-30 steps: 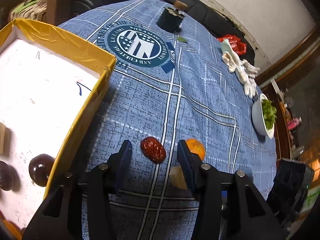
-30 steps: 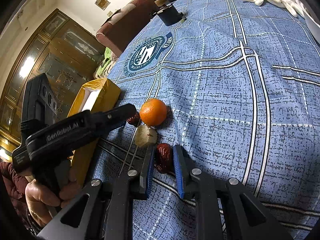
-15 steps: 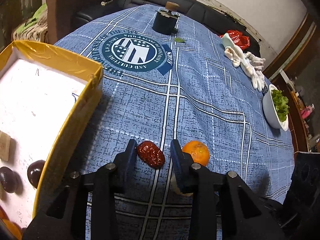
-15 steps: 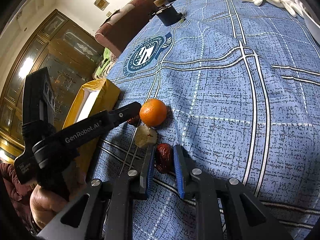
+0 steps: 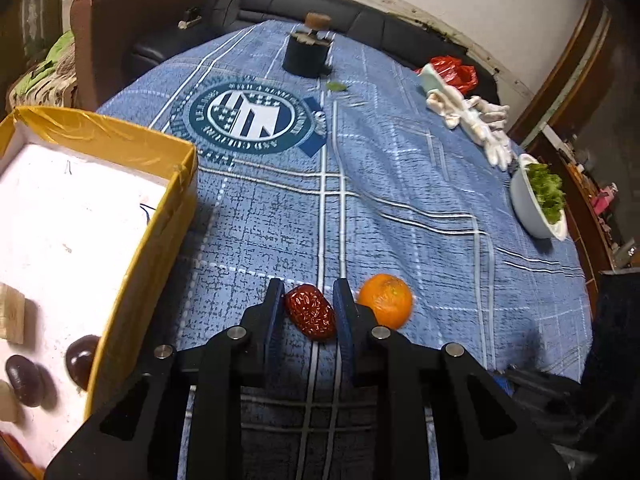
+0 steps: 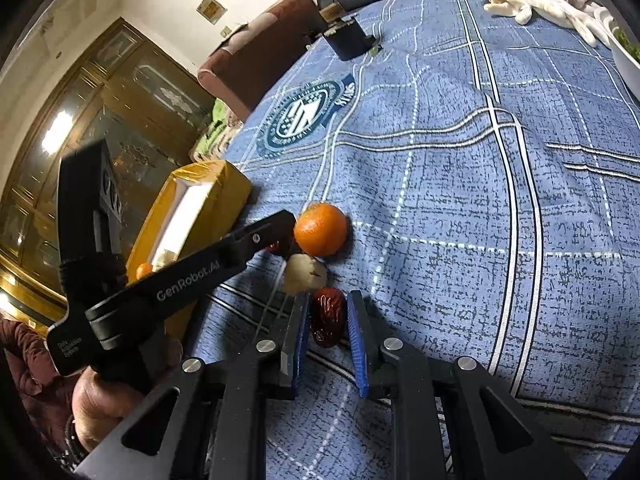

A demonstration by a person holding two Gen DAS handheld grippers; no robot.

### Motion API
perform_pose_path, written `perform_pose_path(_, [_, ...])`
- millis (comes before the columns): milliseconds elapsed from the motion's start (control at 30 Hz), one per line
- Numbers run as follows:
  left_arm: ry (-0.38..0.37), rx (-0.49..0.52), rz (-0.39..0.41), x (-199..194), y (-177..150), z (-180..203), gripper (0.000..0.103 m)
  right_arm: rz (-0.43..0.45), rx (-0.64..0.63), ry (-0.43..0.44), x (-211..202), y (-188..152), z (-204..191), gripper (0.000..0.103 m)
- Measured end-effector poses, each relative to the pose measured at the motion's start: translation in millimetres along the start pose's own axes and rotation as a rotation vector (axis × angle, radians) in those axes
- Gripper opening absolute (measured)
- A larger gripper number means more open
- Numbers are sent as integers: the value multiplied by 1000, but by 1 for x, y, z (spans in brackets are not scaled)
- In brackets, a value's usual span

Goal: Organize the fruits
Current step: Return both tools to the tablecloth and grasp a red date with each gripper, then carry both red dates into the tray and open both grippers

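On the blue checked tablecloth my left gripper (image 5: 308, 288) has its jaws closing on a wrinkled red date (image 5: 310, 312), and both pads touch its sides. An orange (image 5: 386, 300) sits just right of that gripper. In the right wrist view my right gripper (image 6: 328, 299) is shut on a darker red date (image 6: 328, 316) lying on the cloth. The orange (image 6: 320, 230) and a pale fruit piece (image 6: 304, 274) lie just beyond it. A finger of the left gripper (image 6: 264, 236) reaches in beside the orange. A yellow box (image 5: 132, 140) with a white floor stands at the left.
The box holds dark round fruits (image 5: 24, 376) and a wooden block (image 5: 10, 314). Farther back stand a dark corked jar (image 5: 306, 56), white gloves (image 5: 472, 120), a red bag (image 5: 456, 72) and a bowl of greens (image 5: 536, 208). A hand (image 6: 104, 404) holds the left gripper.
The left gripper's jaws have closed from wide apart onto the red date, and its view has rolled and shifted slightly. The right gripper has kept still on its date.
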State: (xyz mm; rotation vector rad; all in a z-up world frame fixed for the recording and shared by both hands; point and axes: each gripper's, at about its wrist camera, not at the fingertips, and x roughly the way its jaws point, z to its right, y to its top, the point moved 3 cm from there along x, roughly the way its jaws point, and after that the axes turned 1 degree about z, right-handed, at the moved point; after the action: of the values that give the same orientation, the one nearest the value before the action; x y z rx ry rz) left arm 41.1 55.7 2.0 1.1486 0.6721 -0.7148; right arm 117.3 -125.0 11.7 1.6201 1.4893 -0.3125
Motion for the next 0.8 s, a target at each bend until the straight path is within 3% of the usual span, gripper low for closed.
perform_pose_path(167, [-28,71,85,-41,-7,7,22,35,8,33,-8,3,-2,18])
perform_pose_path(400, [11,163,206,-103,-24,-11,22,92,5,108,-20,4,-18,18])
perform_pose_path(533, [85,182,252,-138,-43,-49,22,105,-17,131,-22,5,-45,18])
perform_pose_path(800, [231,82,299,-178,-51,-145,22,85,-141,237,1,5,-141,18])
